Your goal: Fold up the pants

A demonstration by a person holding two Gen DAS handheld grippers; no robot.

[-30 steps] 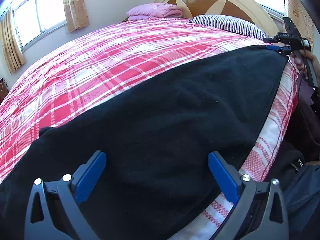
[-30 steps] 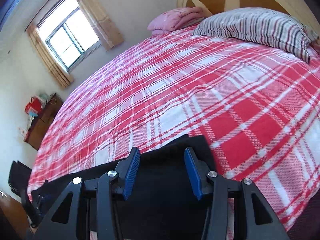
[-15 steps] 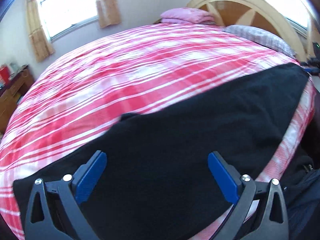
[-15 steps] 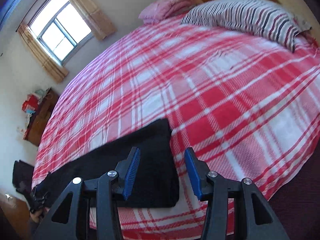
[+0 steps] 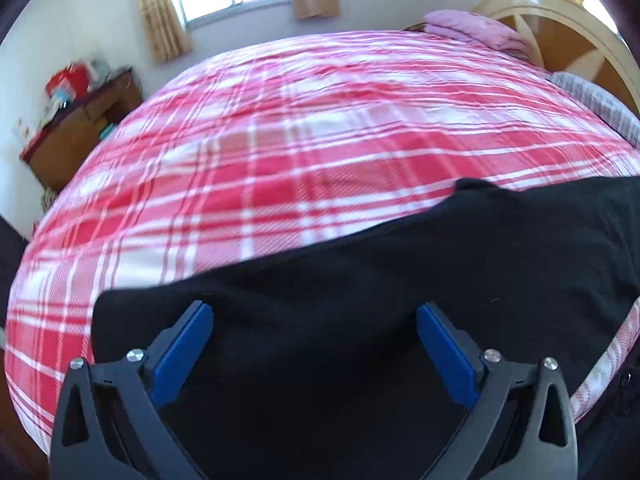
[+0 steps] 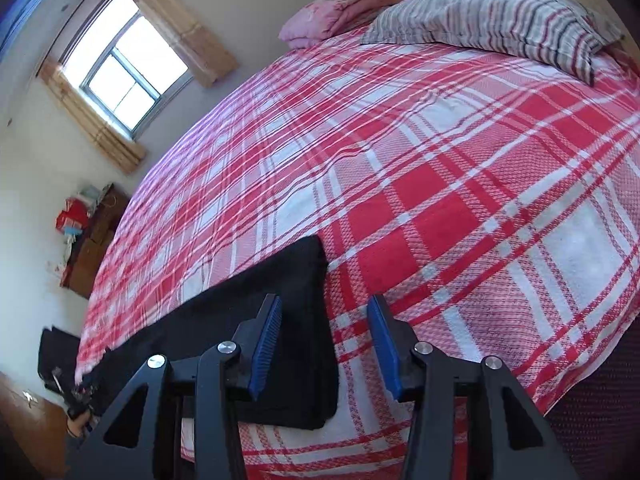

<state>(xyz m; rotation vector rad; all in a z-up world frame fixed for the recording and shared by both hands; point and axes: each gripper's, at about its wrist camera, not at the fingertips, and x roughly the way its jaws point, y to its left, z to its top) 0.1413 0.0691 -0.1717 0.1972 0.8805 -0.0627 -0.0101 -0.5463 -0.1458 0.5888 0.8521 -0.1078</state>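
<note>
Black pants lie flat along the near edge of a bed with a red and white plaid cover. My left gripper is open wide and hovers above the pants near their left end. In the right wrist view the pants run from below my fingers toward the lower left. My right gripper is open and empty, above the right-hand end of the pants and its edge. The left gripper shows small at the far end of the pants.
A striped pillow and a folded pink blanket lie at the headboard. A wooden side table with red items stands by the window wall. A dark bag lies on the floor.
My left gripper has swung left along the pants, bringing their left end into view. My right gripper has drawn back and up from the pants' right end. Both have stayed open.
</note>
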